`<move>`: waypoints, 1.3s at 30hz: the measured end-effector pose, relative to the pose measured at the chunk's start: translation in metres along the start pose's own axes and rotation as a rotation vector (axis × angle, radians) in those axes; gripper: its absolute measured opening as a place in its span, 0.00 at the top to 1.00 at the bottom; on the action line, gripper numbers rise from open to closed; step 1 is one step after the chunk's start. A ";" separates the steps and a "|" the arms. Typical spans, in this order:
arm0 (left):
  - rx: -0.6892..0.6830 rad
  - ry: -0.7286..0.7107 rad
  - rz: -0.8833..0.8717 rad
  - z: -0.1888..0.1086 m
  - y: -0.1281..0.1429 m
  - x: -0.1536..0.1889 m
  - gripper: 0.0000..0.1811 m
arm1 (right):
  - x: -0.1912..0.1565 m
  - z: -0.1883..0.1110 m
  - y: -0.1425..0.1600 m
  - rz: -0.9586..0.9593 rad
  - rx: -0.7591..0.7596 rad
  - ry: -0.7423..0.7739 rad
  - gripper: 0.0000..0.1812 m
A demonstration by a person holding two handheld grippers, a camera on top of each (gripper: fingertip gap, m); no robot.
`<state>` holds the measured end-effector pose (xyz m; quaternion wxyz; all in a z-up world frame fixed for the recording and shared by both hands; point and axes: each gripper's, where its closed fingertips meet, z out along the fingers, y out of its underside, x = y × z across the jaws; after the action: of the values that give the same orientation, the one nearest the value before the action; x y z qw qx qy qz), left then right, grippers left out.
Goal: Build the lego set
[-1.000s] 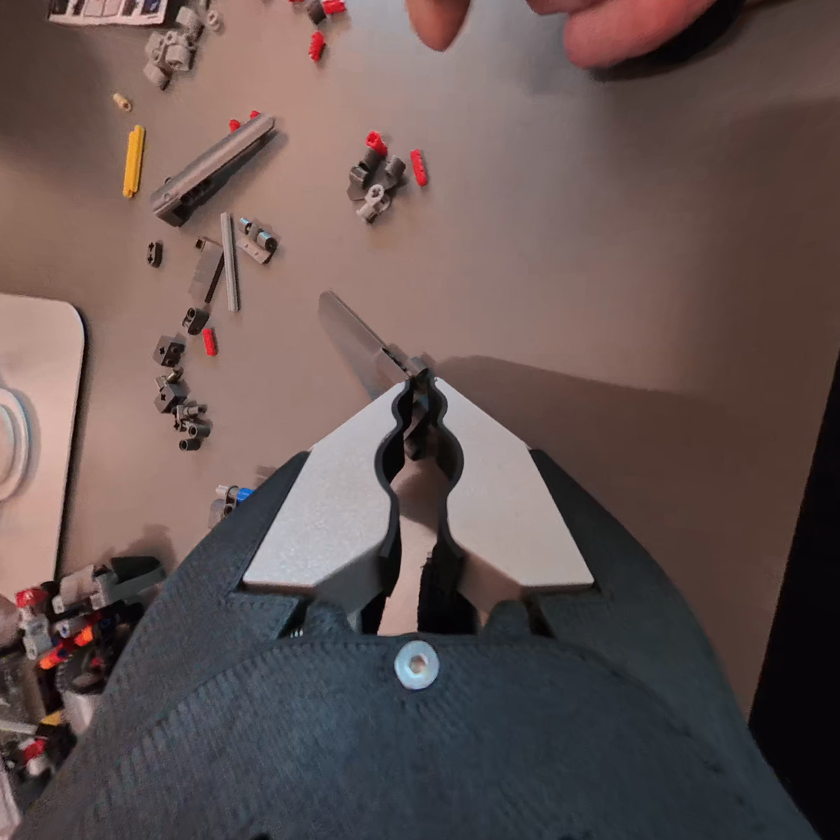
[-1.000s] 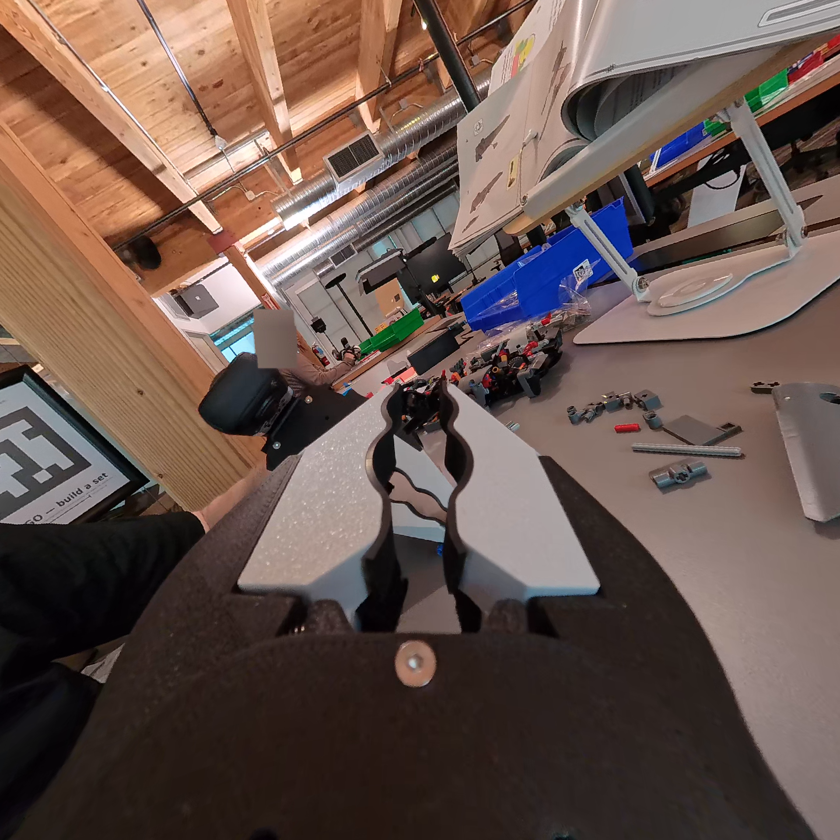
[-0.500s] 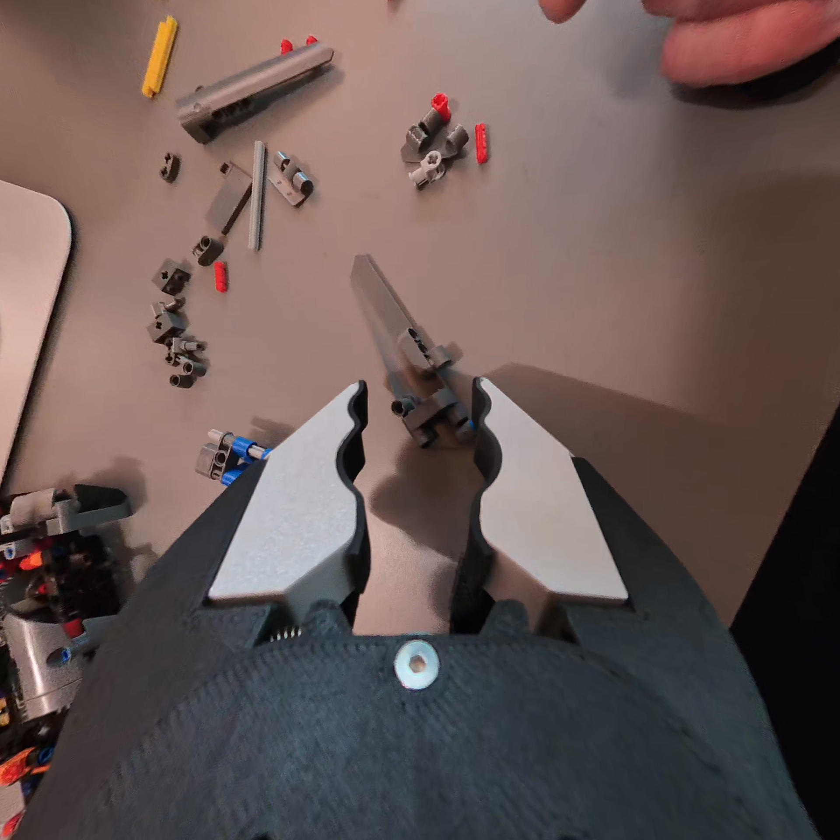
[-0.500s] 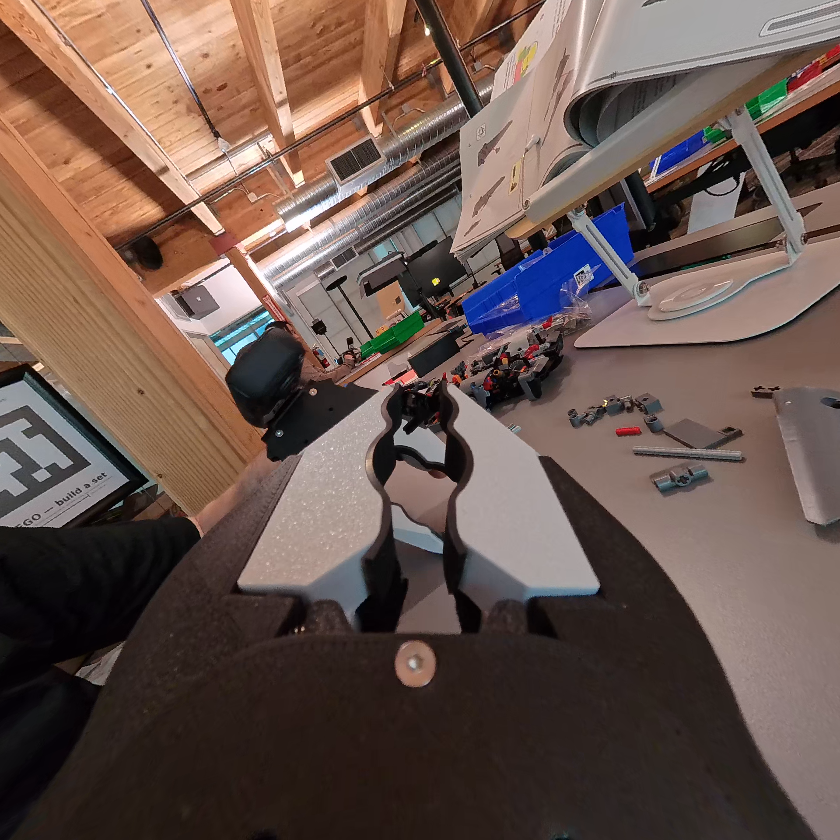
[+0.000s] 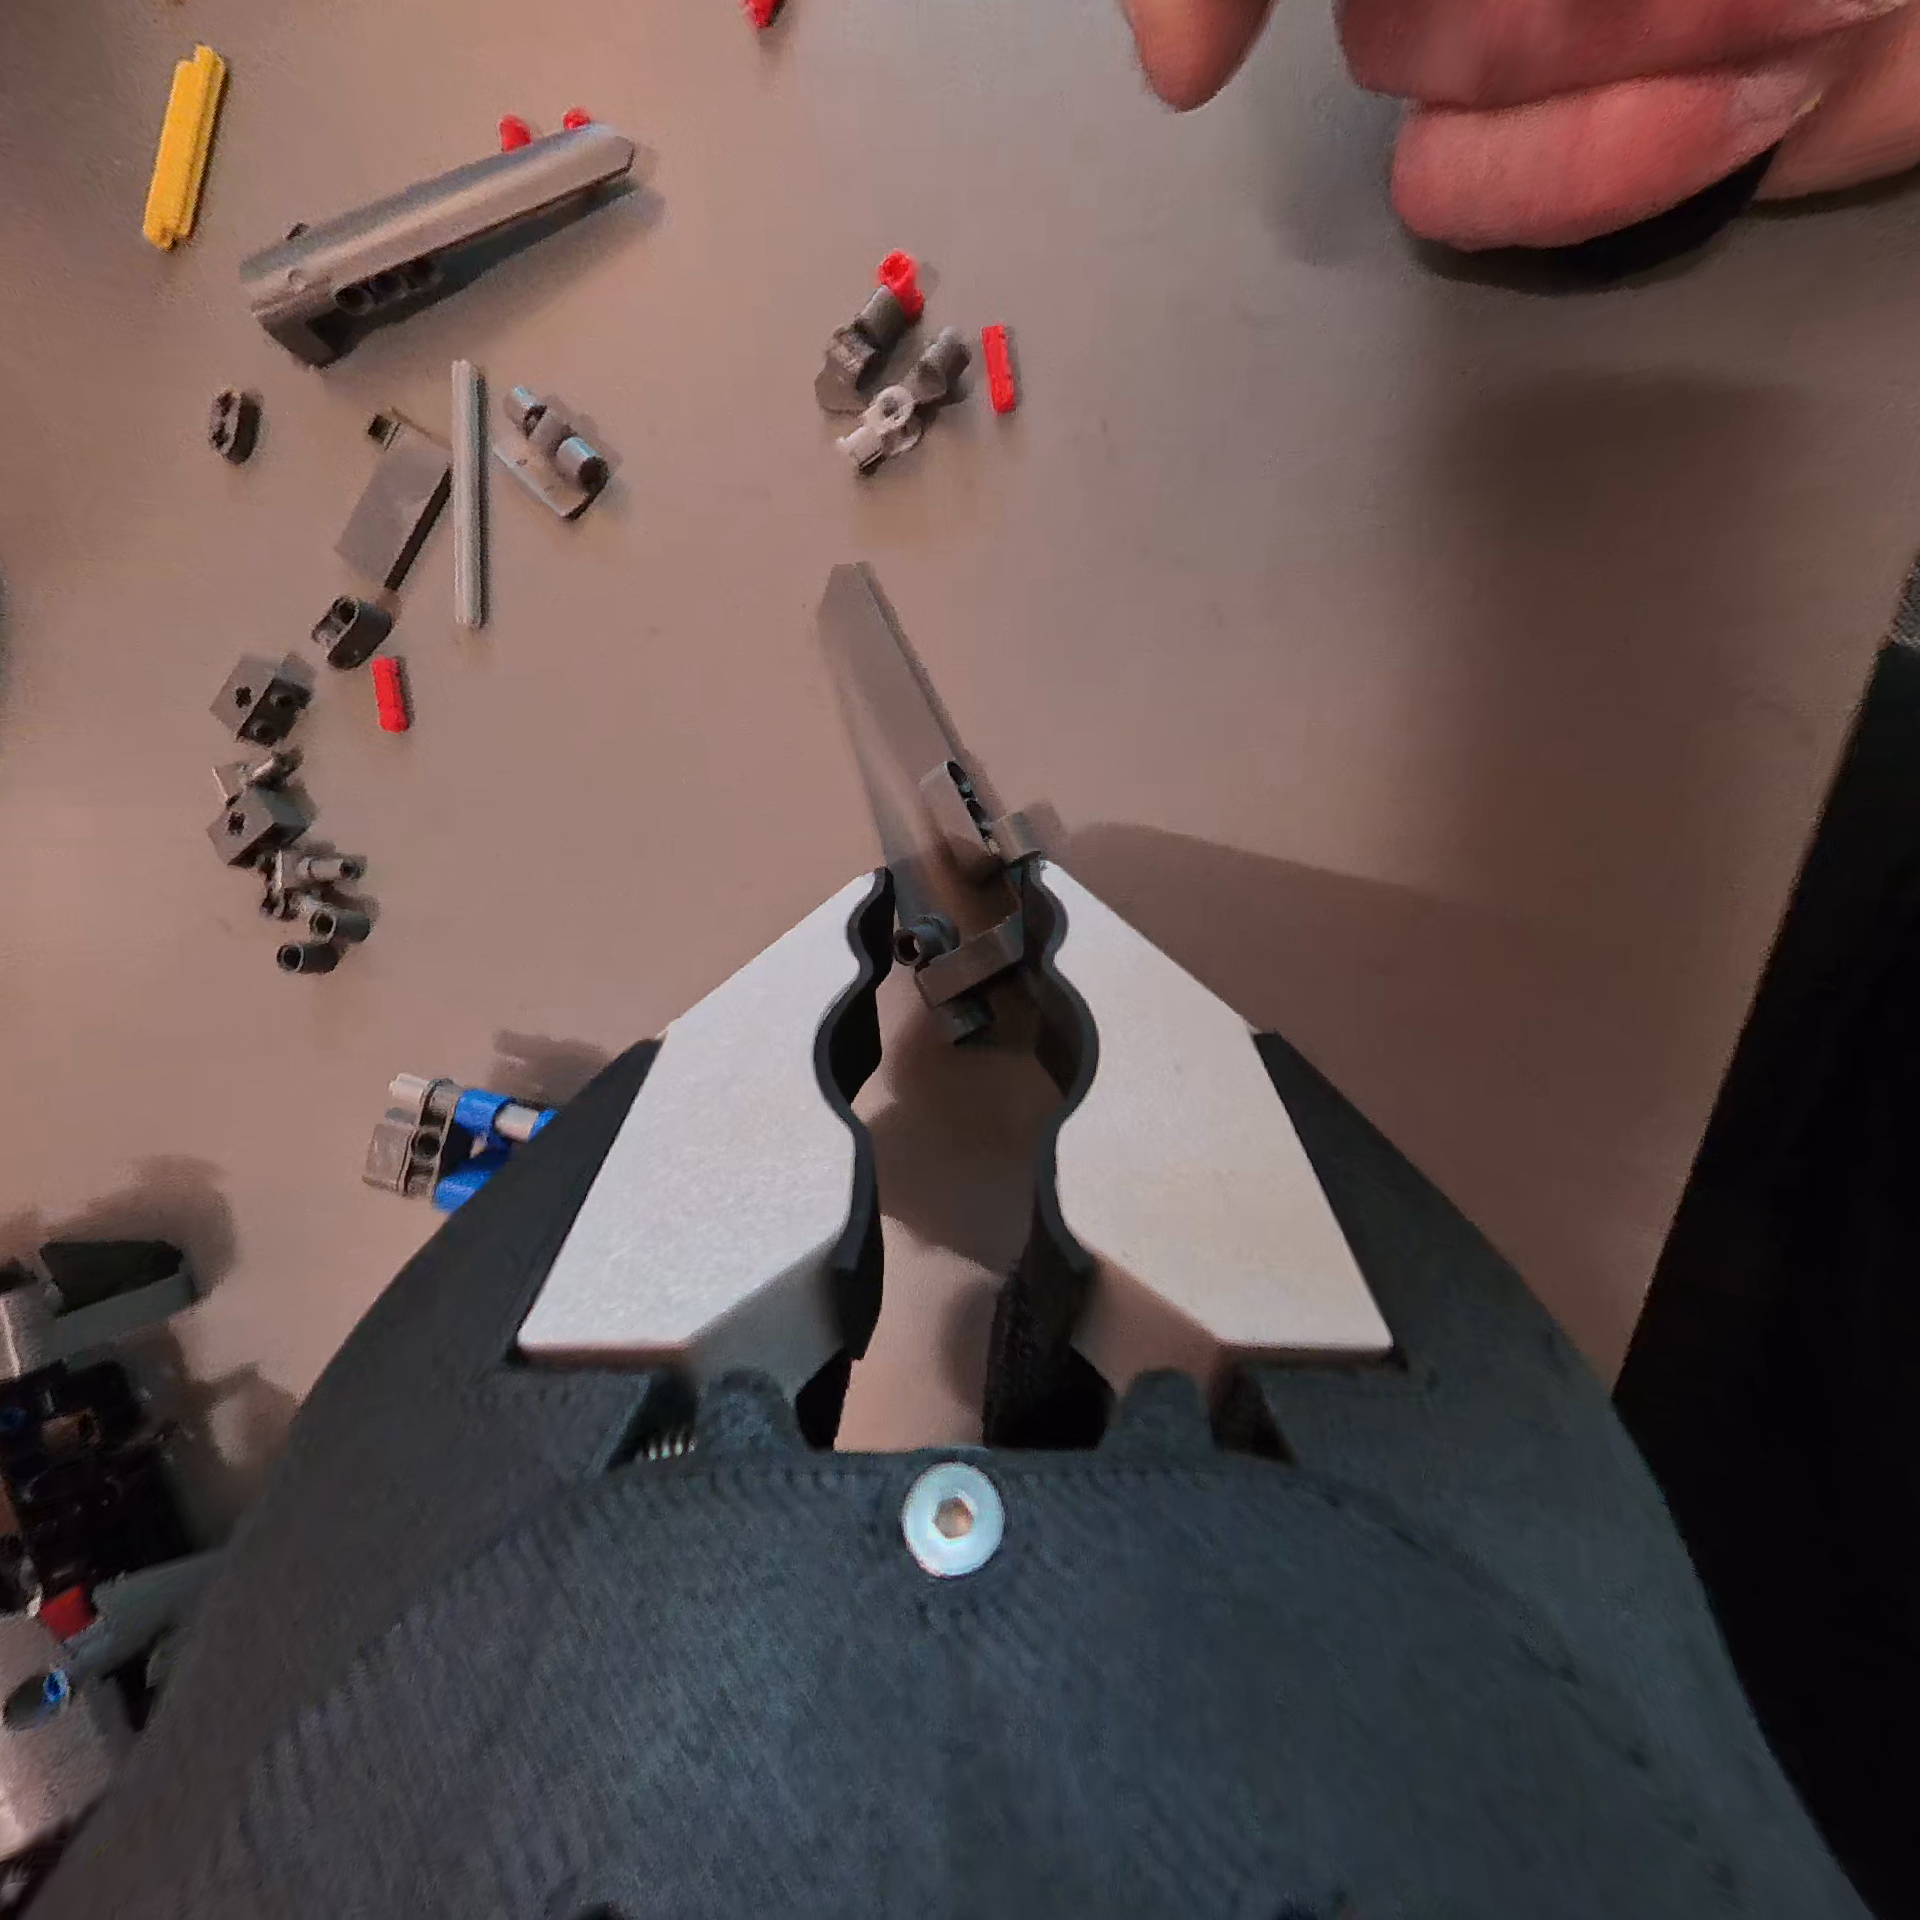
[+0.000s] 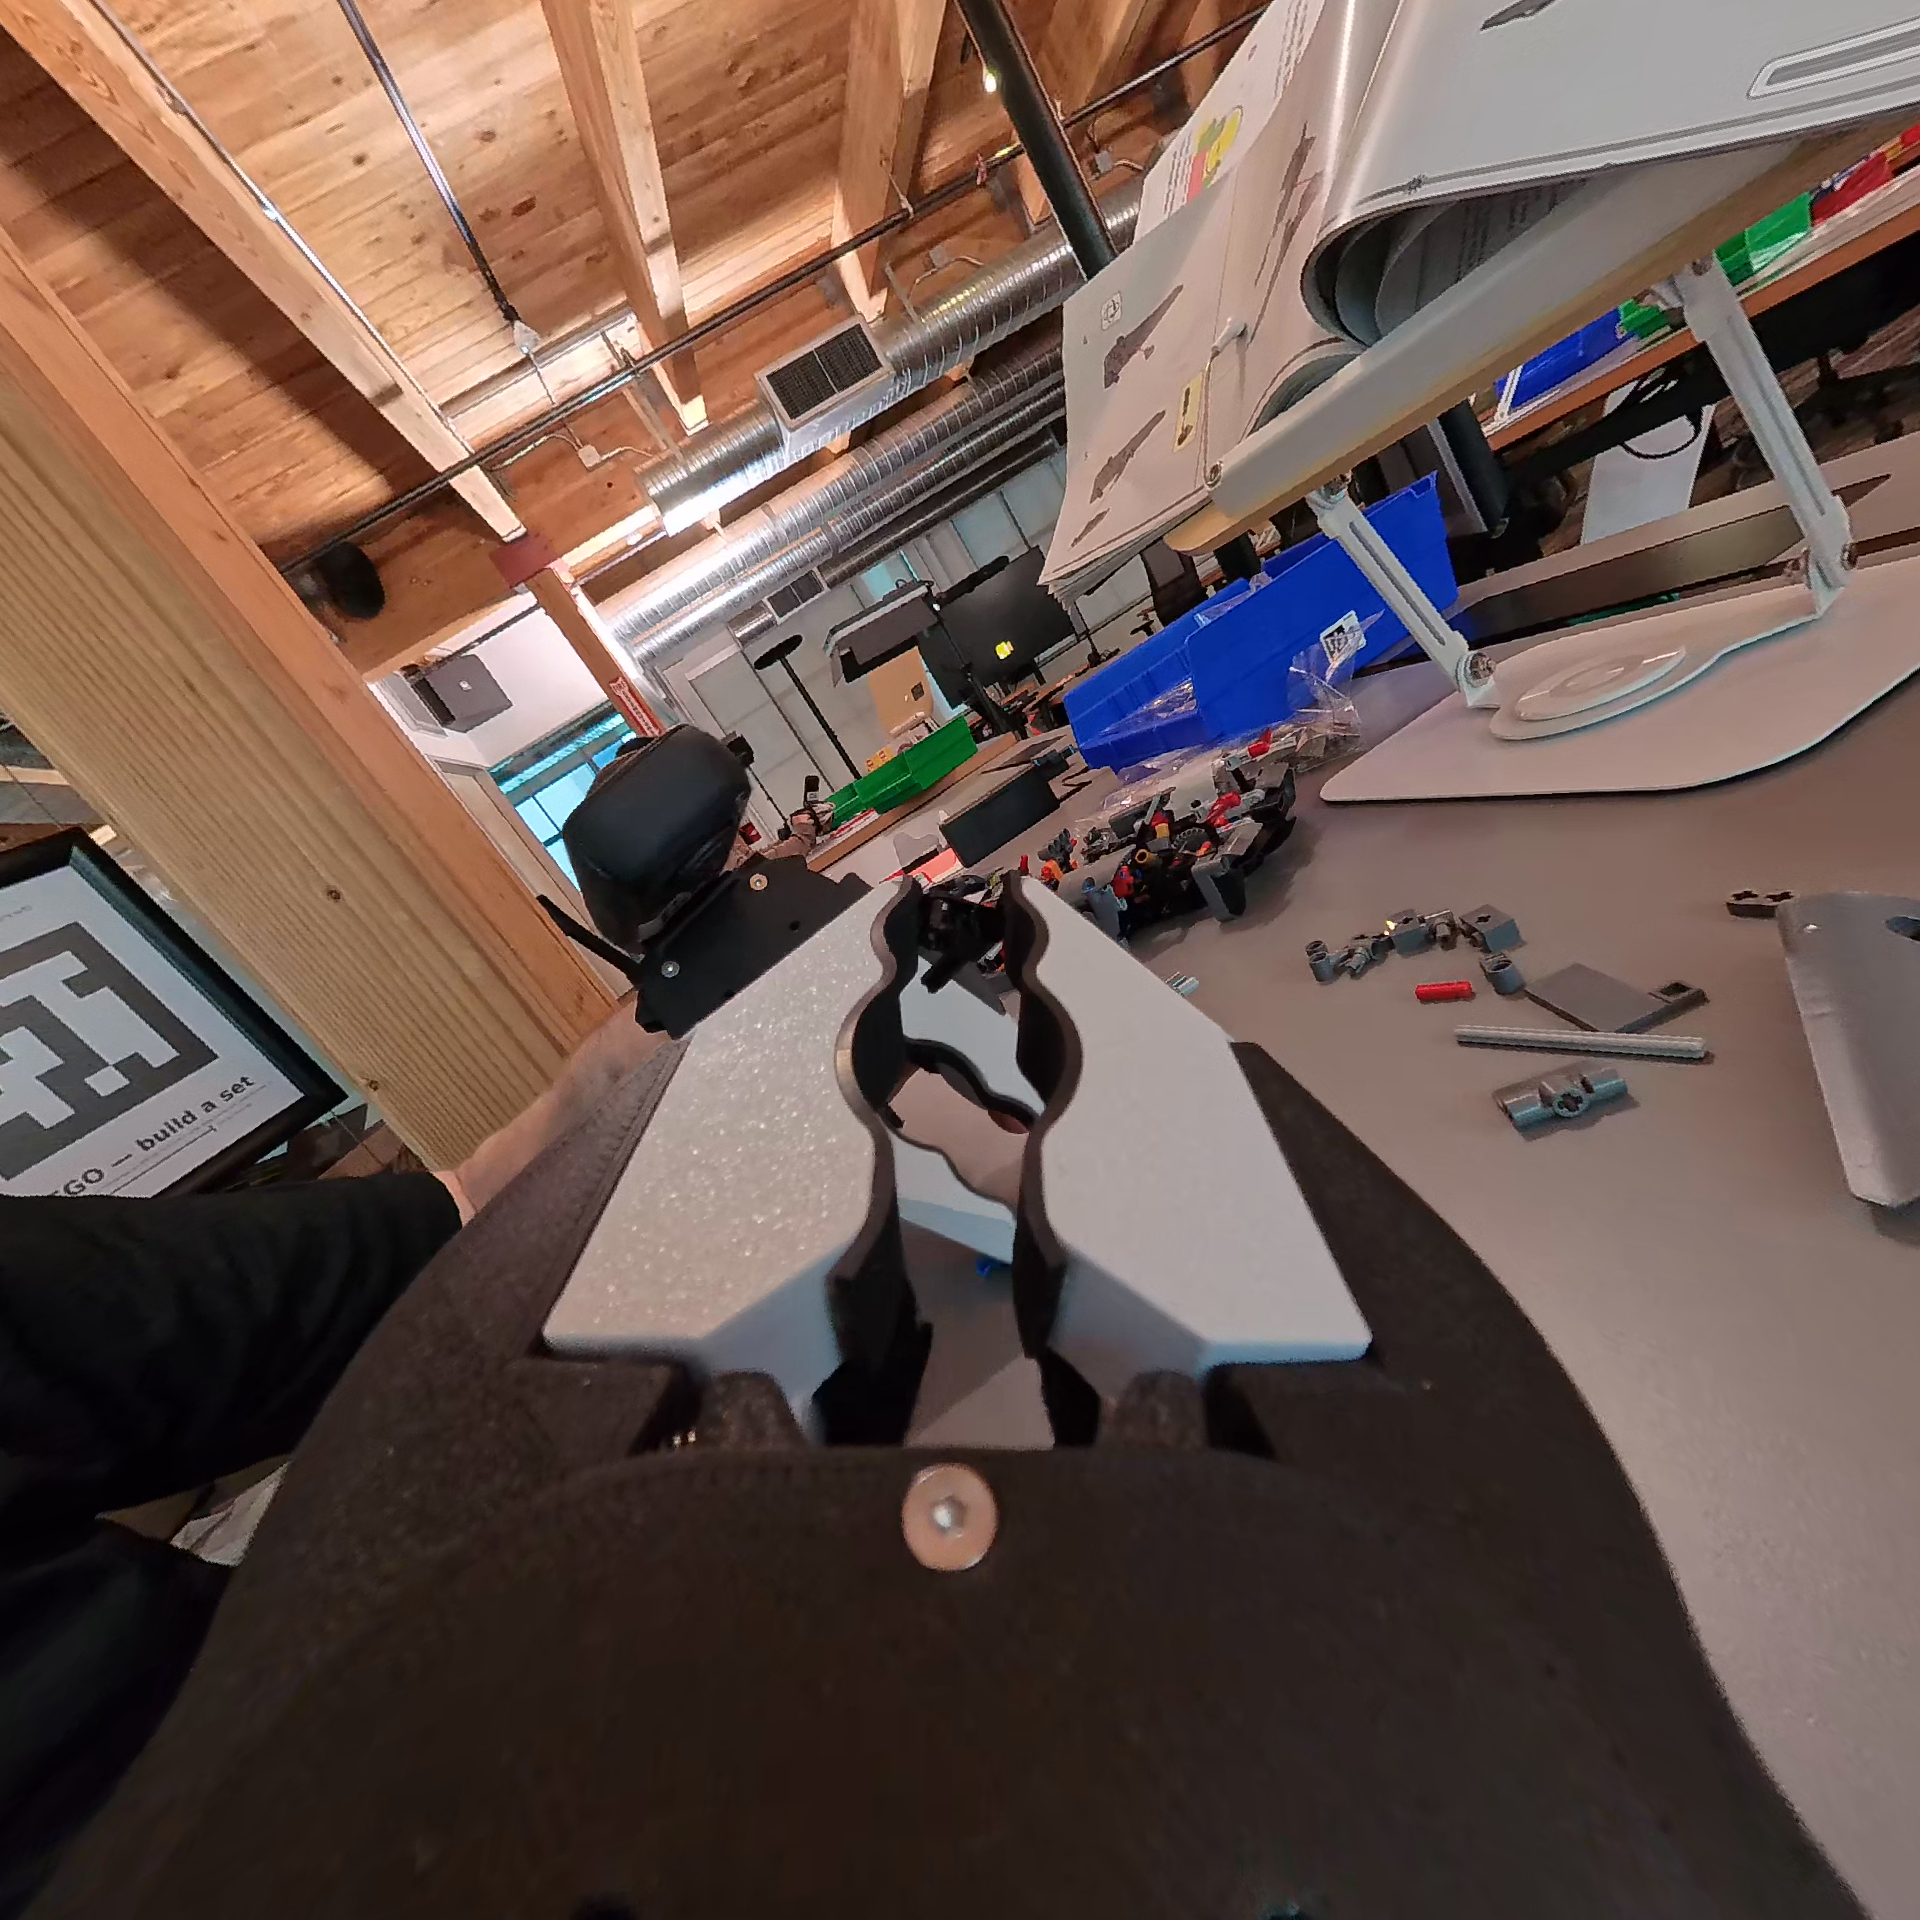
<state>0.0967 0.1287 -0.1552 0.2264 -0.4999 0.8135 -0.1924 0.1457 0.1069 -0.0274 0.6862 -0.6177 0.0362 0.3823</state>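
Lego pieces were scattered over a smooth, matte grey table (image 5: 1299,582), and one small sub-assembly (image 5: 935,810), a long tapered grey blade with a dark, pin-studded block at its base, was clamped at that base between the tips of the left gripper (image 5: 961,914), whose wavy black rubber pads were closed onto it while the blade pointed away over the table. Flat pale grey plates were seen on both fingers, set in a coarse, layered black printed body. Farther off lay a long rounded grey beam (image 5: 436,239) with two red pins behind it, a slim yellow axle (image 5: 185,145), a thin grey rod (image 5: 470,494), short red pins and a huddle of dark grey connectors (image 5: 281,831). A bare hand (image 5: 1621,114) was seen at the top edge. The right gripper (image 6: 961,914) was held low above the table with its scalloped pads nearly meeting at the tips and nothing gripped; beyond them stood a partly built model (image 6: 1174,842) bristling with red and orange pins, and an instruction booklet (image 6: 1247,260) was propped on a white metal stand (image 6: 1662,717).
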 end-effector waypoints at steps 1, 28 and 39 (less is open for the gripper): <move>0.013 0.019 0.030 0.001 -0.002 0.004 0.88 | 0.000 0.000 0.000 -0.001 0.000 0.000 0.93; -0.015 0.040 -0.012 -0.001 0.001 0.006 0.86 | -0.002 -0.001 -0.001 -0.011 0.008 -0.006 0.93; 0.119 -0.136 0.023 -0.013 -0.012 -0.013 0.87 | -0.002 -0.001 -0.003 -0.022 0.015 -0.001 0.93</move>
<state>0.1031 0.1365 -0.1361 0.3128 -0.4880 0.7891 -0.2032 0.1471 0.1053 -0.0242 0.6949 -0.6128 0.0321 0.3749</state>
